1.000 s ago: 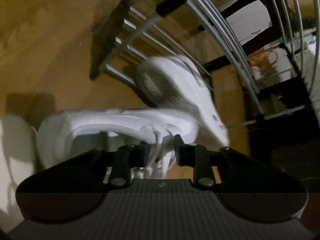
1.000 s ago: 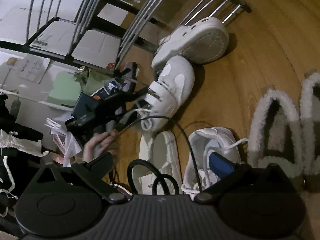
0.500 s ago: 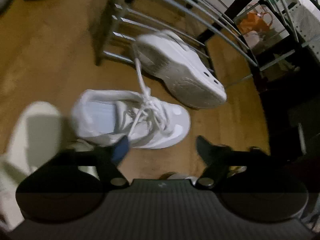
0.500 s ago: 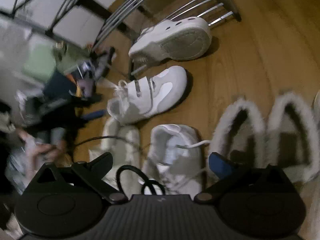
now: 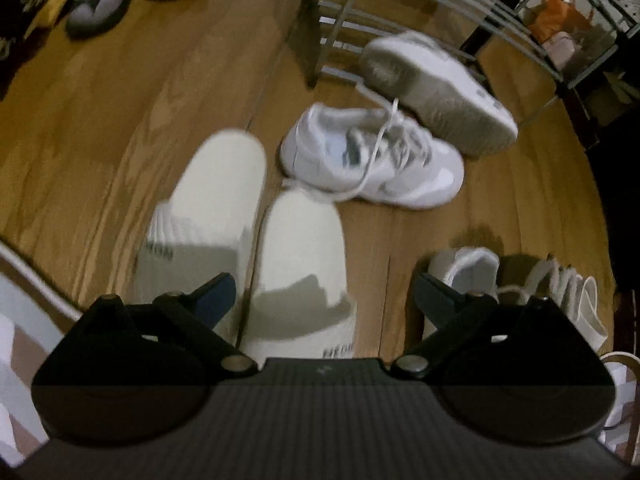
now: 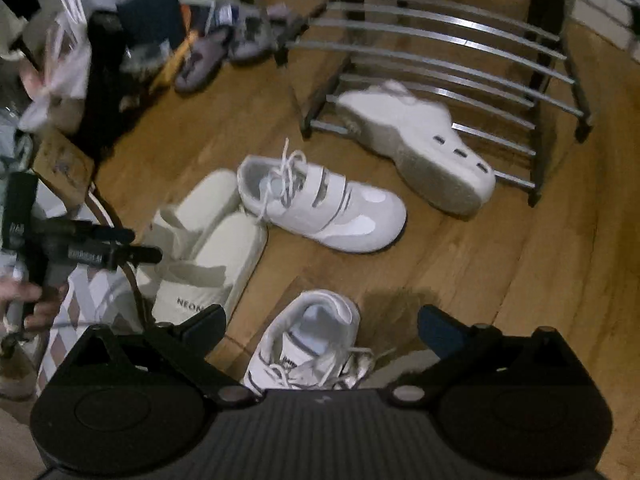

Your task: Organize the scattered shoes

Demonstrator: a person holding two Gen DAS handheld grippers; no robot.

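Hovering over the floor, the left gripper (image 5: 320, 296) was opening, empty; the right gripper (image 6: 320, 328) stood released. The sneaker (image 5: 372, 160) lay beside the rack (image 6: 440, 60): probably light and soft-sided; grasp its stiffer heel collar.

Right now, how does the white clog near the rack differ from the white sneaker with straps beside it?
The clog lies tipped on its side, its grey sole facing the camera and its upper against the metal rack; the sneaker stands upright on the wooden floor, clear of the rack. The clog has small slots and no laces; the sneaker has laces and straps. Both are white, and no gripper holds either.
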